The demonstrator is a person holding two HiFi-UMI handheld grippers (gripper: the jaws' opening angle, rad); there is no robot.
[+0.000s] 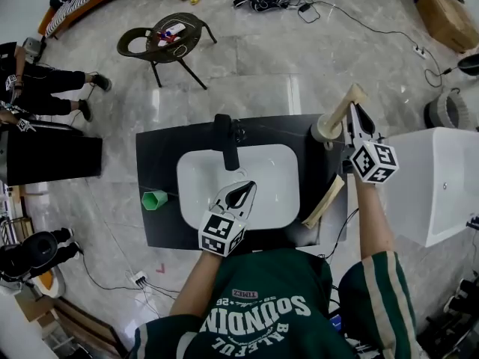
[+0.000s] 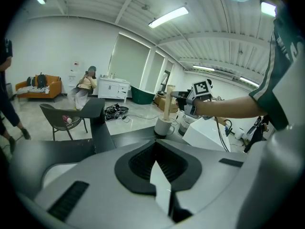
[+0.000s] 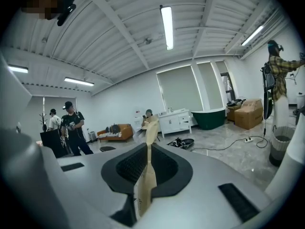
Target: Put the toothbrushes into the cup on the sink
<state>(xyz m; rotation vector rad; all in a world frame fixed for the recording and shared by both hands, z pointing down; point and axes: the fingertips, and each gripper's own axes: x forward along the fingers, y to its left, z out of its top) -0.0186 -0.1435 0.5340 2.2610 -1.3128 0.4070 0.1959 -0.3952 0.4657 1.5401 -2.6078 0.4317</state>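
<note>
A white cup [image 1: 327, 128] stands at the back right corner of the black counter [image 1: 157, 163] around the white sink [image 1: 194, 182]. My right gripper [image 1: 352, 112] is shut on a beige toothbrush [image 1: 340, 111] that slants down to the cup's mouth. From the left gripper view the toothbrush [image 2: 167, 103] stands upright in the cup [image 2: 164, 127]. In the right gripper view it [image 3: 147, 168] sits between the pads. A second beige toothbrush [image 1: 323, 200] lies on the counter right of the basin. My left gripper [image 1: 247, 190] hovers over the basin, shut and empty.
A black faucet [image 1: 224, 140] rises at the back of the basin. A green cup [image 1: 155, 199] sits on the counter's left. A white tub [image 1: 438, 185] stands right of the counter. A chair [image 1: 168, 36], cables and seated people are on the floor beyond.
</note>
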